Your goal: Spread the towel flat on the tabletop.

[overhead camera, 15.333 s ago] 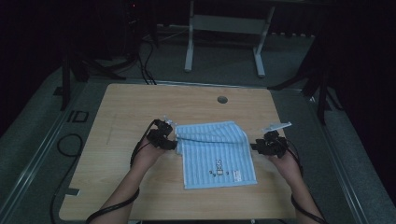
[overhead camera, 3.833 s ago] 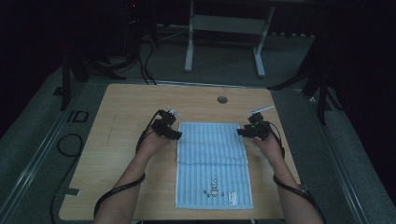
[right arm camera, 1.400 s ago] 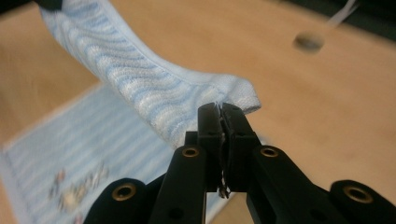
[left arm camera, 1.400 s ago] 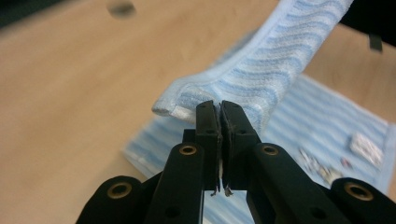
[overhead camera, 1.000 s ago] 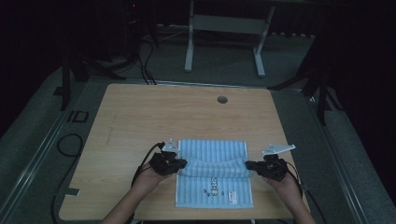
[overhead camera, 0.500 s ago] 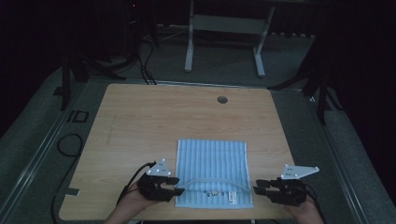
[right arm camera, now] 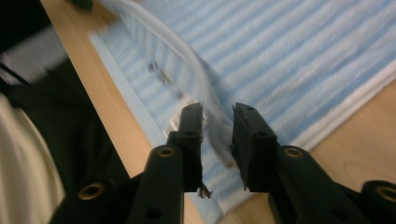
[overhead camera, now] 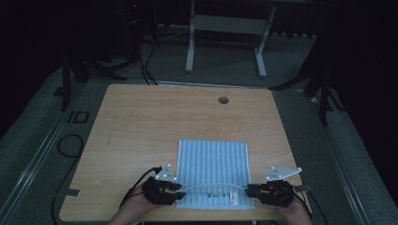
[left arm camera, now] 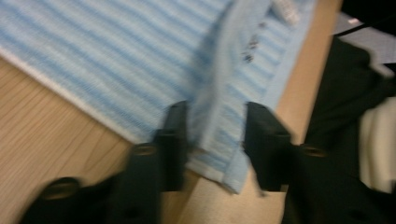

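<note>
The left gripper (overhead camera: 178,190), a black two-jaw tool with a grey three-cornered plate on top, lies low over the near edge of the table with the person's hand behind it. In the left gripper view its jaws stand apart on either side of a raised fold of cloth; they have just been closing, and the fold runs between them without either pad clearly pressing on it. The right gripper (overhead camera: 250,190), of the same build, points inward from the other side. Its jaws are nearer together and have also just been closing; in the right gripper view the same pale ridge passes into the narrow gap between them, though blur hides whether the pads pinch it.

Between the two grippers lies the light blue and white striped cloth towel (overhead camera: 212,164). It is folded into a rectangle, with its stripes running away from the person and a white hem along its side edges. Its near part is lifted into a thin ridge that spans from one gripper to the other, while the rest lies flat. Small dark print and a small white label (overhead camera: 233,199) sit on the near strip, close to the right gripper.

The towel rests on the near half of the light wooden table (overhead camera: 141,122), right of centre, its near edge close to the table's edge.
</note>
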Motion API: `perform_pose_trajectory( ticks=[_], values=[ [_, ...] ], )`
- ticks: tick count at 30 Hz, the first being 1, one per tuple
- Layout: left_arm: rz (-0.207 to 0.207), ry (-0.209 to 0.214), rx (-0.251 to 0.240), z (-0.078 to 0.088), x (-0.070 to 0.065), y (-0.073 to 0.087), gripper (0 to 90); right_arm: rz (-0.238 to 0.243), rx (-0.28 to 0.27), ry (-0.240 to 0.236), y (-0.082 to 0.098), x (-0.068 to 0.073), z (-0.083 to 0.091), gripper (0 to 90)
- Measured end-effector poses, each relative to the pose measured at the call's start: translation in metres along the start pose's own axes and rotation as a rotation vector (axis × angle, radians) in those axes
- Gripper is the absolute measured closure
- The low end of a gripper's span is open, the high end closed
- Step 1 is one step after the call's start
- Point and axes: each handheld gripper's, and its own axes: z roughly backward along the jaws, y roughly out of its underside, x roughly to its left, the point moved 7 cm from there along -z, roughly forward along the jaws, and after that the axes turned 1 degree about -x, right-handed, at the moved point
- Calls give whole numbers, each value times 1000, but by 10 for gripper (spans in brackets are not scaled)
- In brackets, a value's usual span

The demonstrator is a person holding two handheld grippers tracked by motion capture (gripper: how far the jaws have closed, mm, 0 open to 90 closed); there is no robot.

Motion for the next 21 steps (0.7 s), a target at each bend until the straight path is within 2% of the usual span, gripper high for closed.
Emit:
perform_pose_trajectory(
  ticks=[1, 2, 4, 5, 9, 11, 13, 14, 15, 16, 18, 20, 21],
  values=[
    [17, -6, -16, -1, 1, -1, 721, 14, 16, 18, 2, 0, -1, 847],
    [30, 1, -26, -1, 3, -2, 787, 18, 14, 35, 3, 0, -1, 867],
    [38, 1, -40, 1, 4, -5, 829, 13, 14, 37, 3, -1, 2, 880],
    [38, 17, -47, 2, 3, -7, 835, 20, 7, 45, 1, -1, 4, 882],
    [15, 15, -85, 11, -3, -15, 836, 28, -41, 54, -7, 1, 15, 882],
    [5, -13, -113, 17, -5, -18, 835, 41, -60, 52, -10, 3, 22, 881],
    [-17, 30, -100, 19, -10, -17, 833, 37, -81, 32, -10, 6, 29, 880],
    [-23, 63, -78, 19, -13, -14, 827, 45, -79, 37, -8, 7, 31, 879],
    [-30, 117, -43, 17, -18, -9, 804, 41, -75, 29, -5, 10, 33, 874],
    [-41, 131, -24, 14, -21, -5, 758, 38, -57, 15, 0, 12, 33, 870],
    [-49, 138, 20, 10, -25, 3, 623, 31, -23, -4, 12, 16, 31, 797],
    [-40, 141, 8, 11, -26, 4, 583, 18, -12, -8, 20, 16, 32, 714],
    [-37, 131, 3, 13, -26, 3, 564, 8, -16, -4, 22, 15, 33, 705]
  ],
)
